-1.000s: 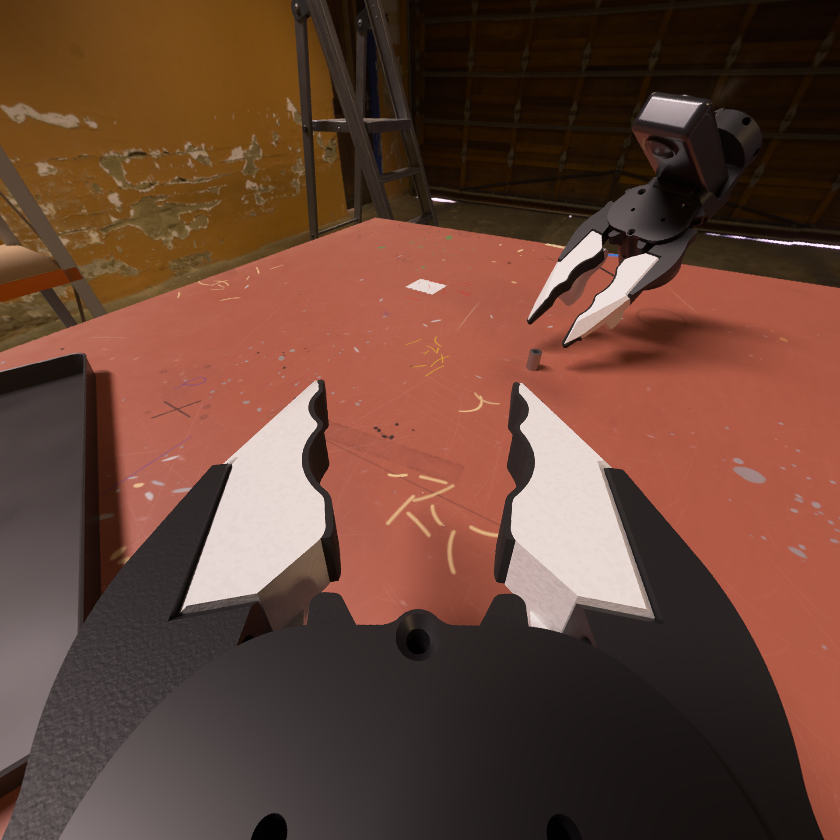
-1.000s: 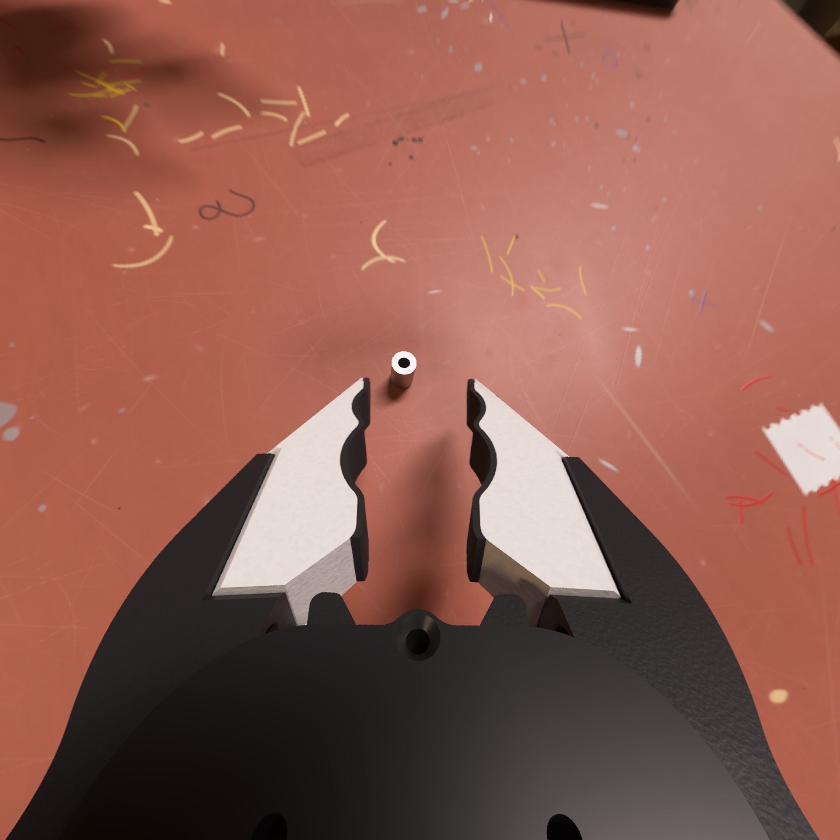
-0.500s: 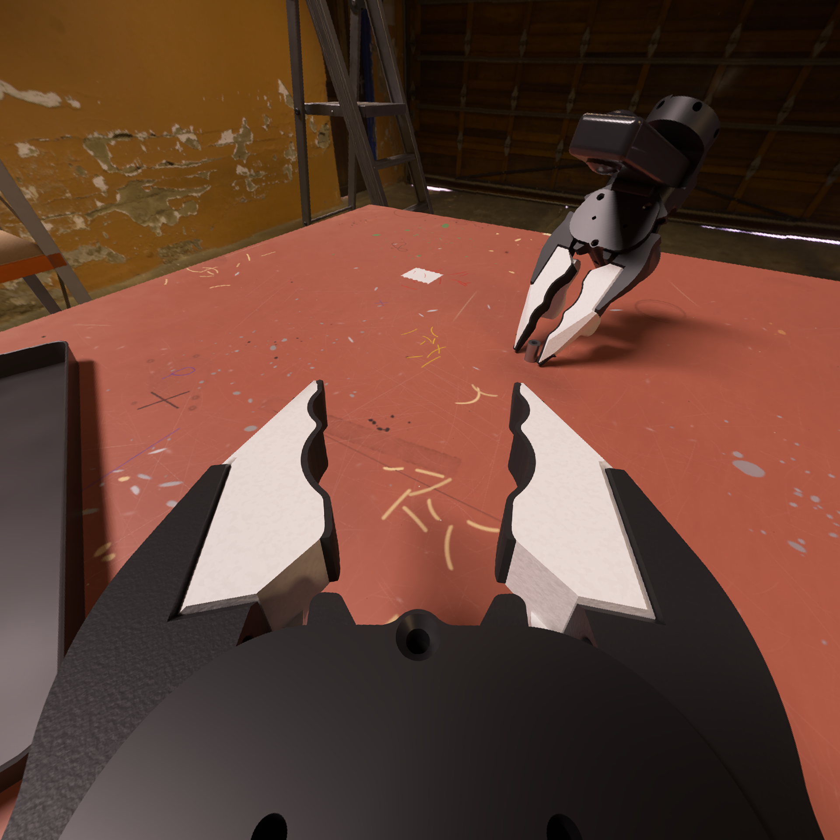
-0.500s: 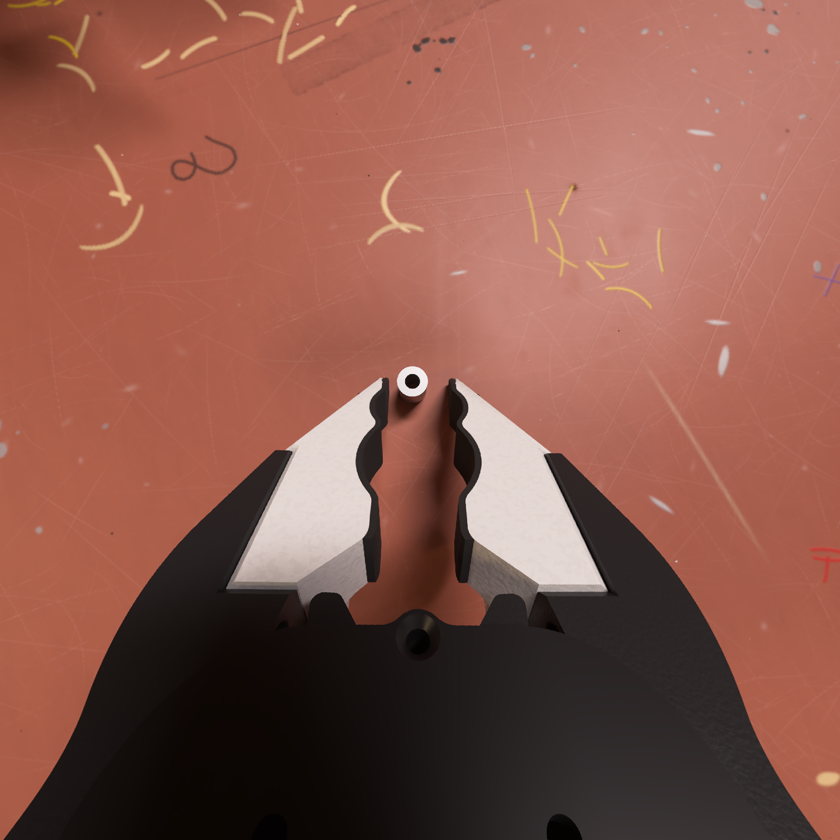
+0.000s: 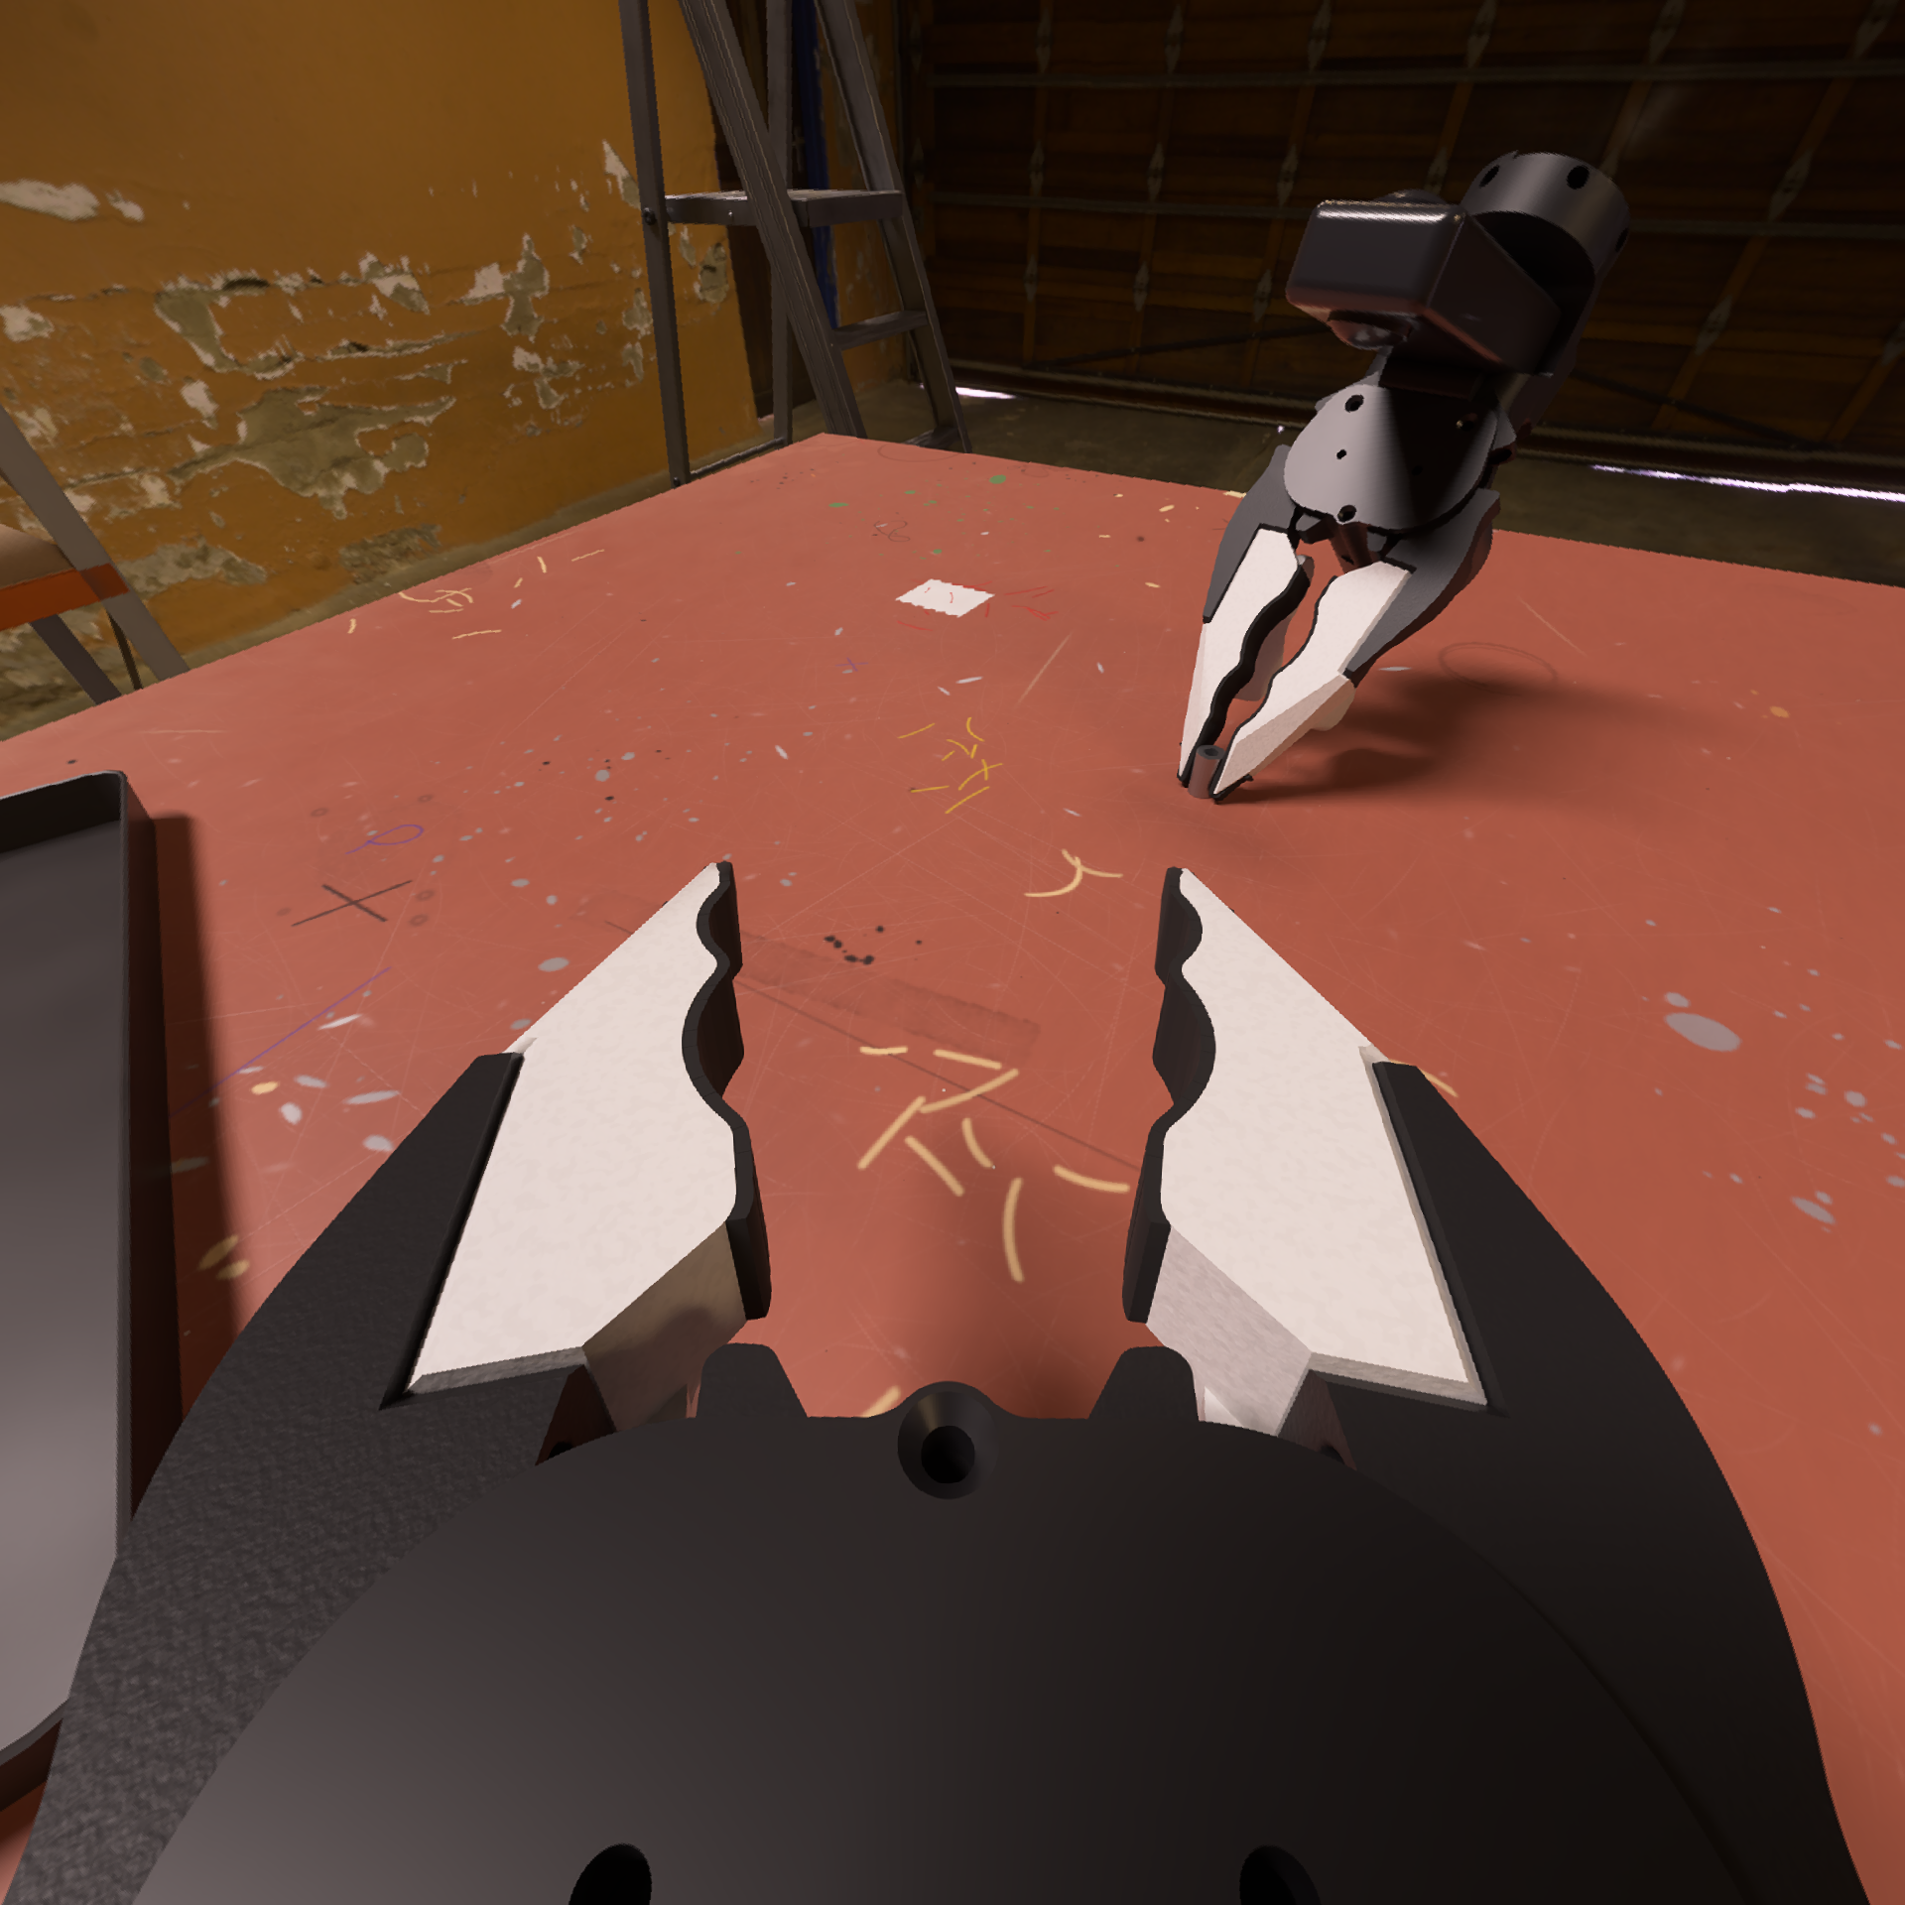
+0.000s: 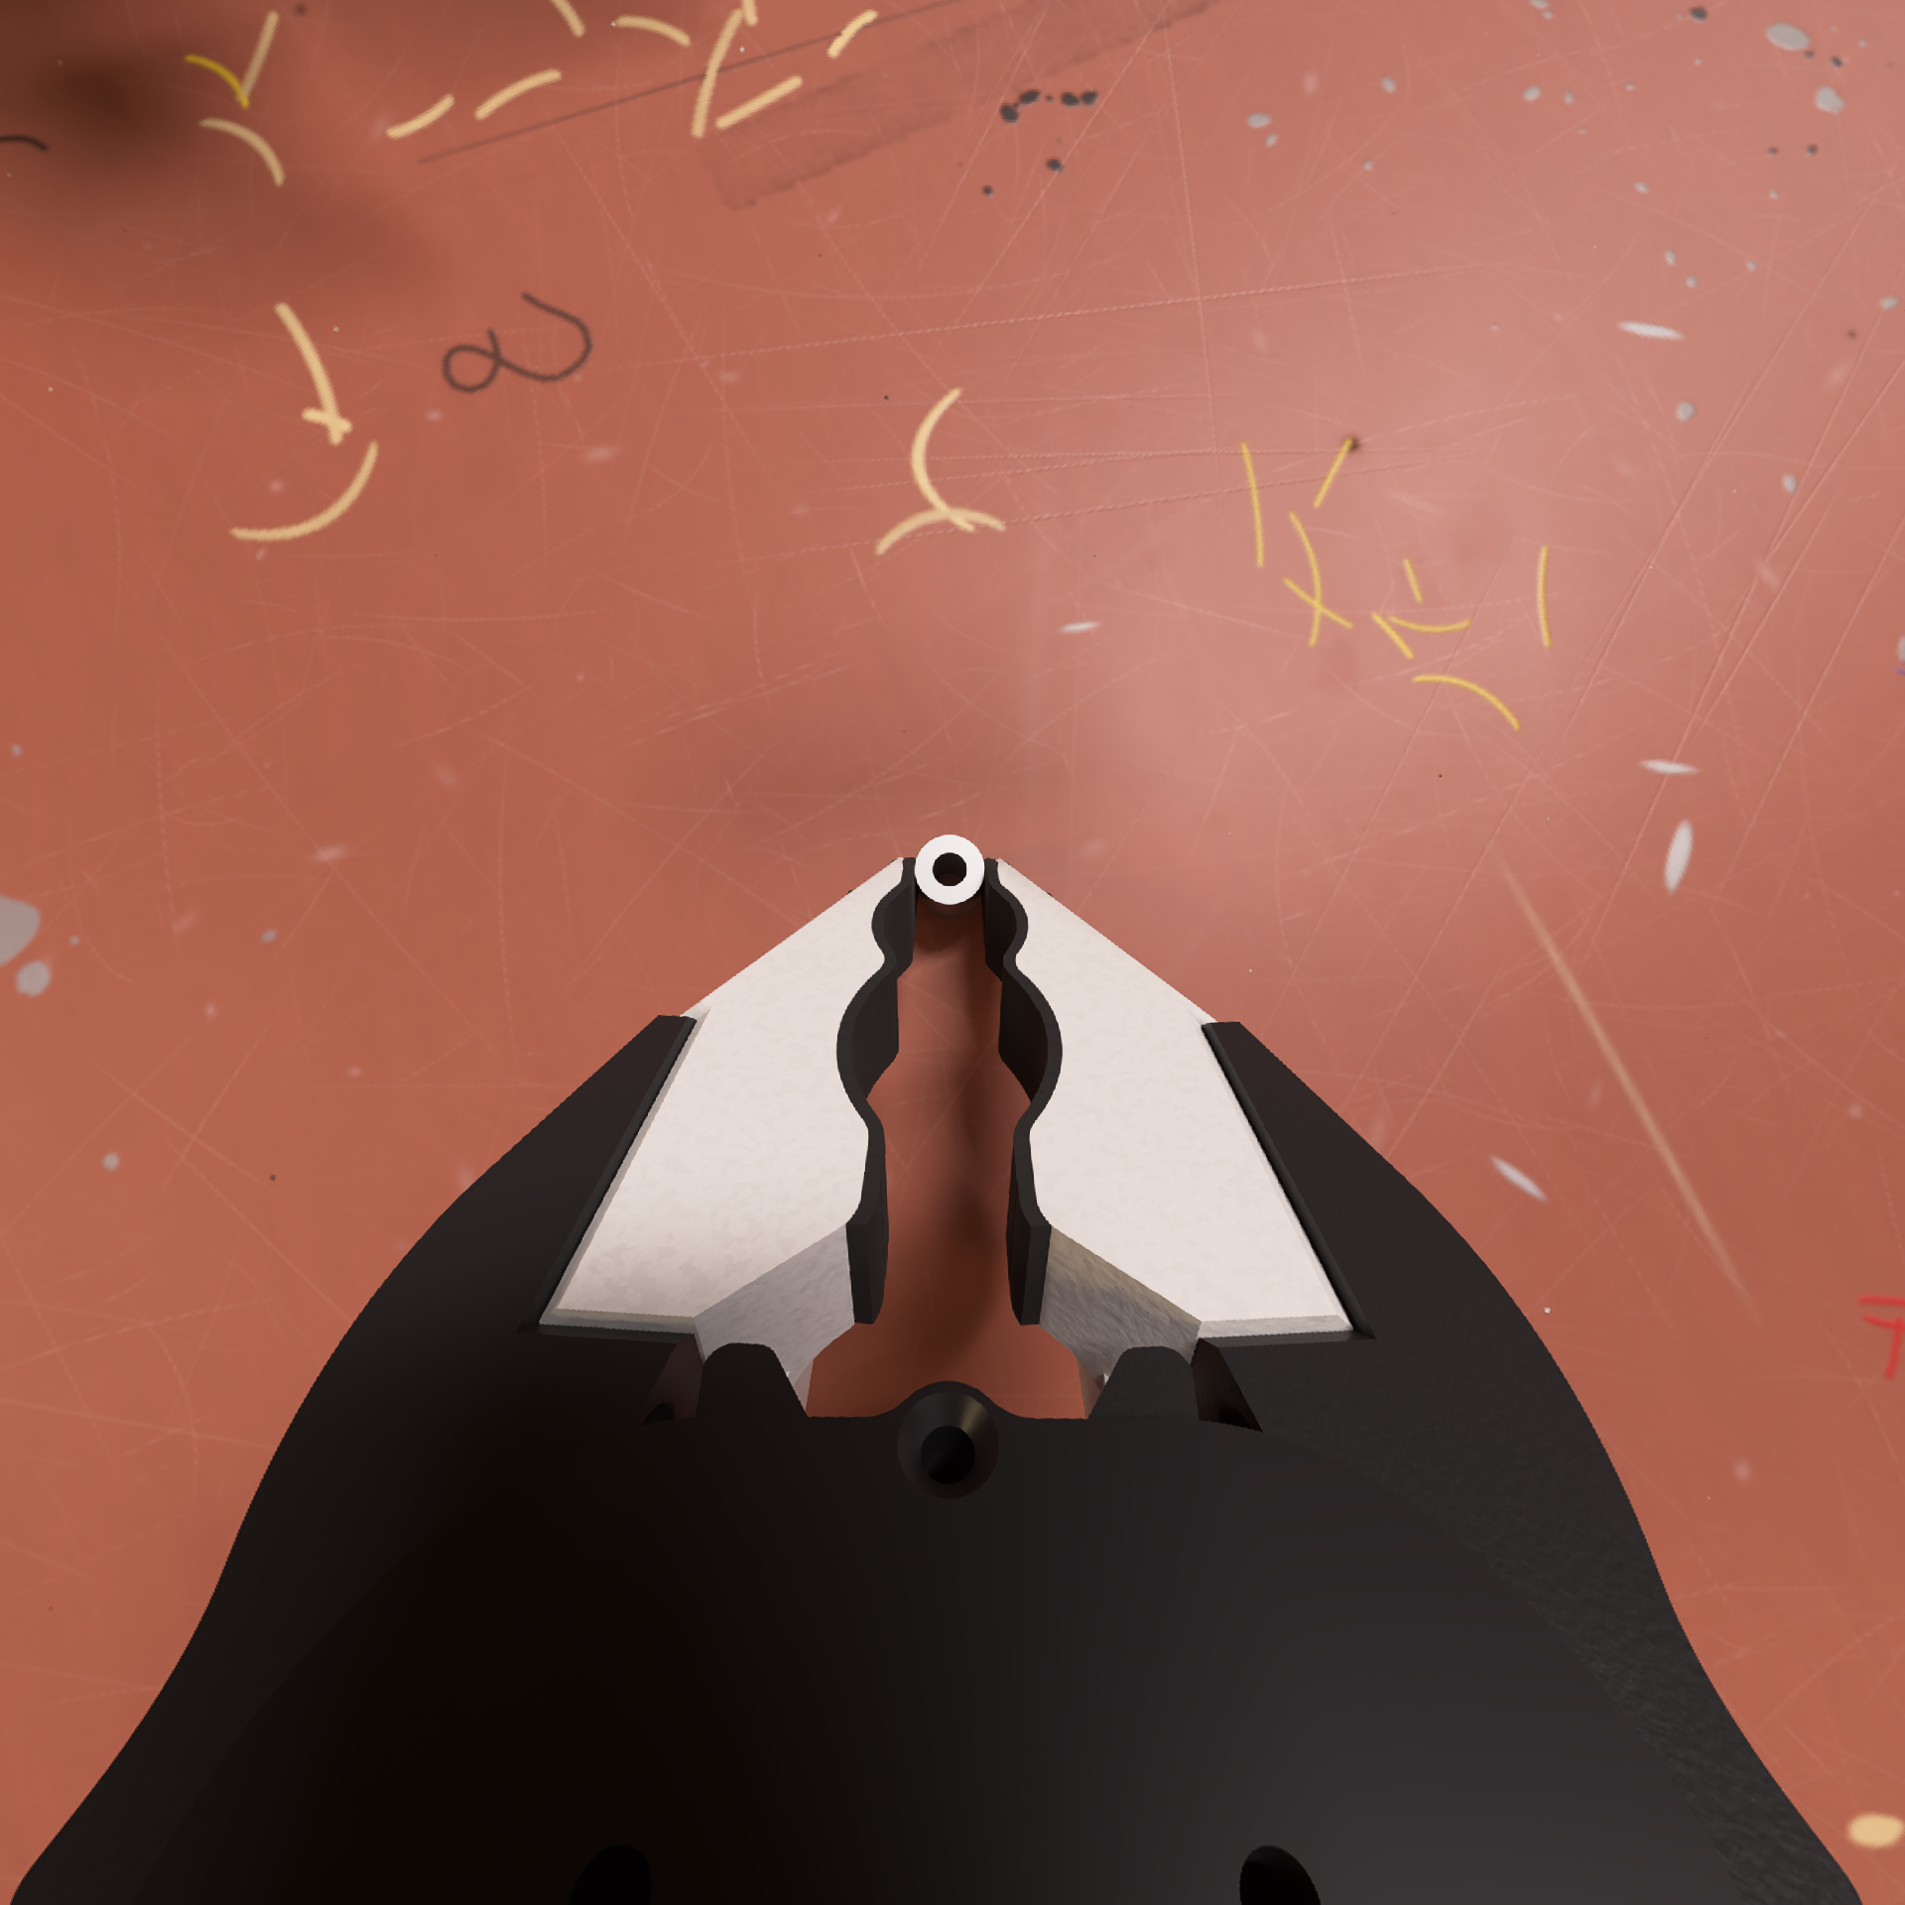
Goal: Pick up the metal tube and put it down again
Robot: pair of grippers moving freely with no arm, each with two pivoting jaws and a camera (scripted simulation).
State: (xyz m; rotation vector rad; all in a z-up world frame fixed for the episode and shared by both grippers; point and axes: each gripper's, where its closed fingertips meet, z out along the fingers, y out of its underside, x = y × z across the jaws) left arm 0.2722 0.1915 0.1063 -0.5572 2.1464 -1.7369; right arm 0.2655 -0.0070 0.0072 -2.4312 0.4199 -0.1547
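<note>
Tube (image 6: pixel 948 871), one, between right jaws.

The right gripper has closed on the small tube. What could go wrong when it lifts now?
1. The right gripper pinches the tube only at the very fingertips, so the tube may slip or shoot out.
2. The tube stands upright on the table and is tiny; an uneven lift may tip it so that it rolls away.
3. The fingertips seem to touch the table and may scrape.

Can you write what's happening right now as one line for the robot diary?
right claw: shut on metal tube, upright at fingertips | tube: on red table | left claw: open, empty
</note>
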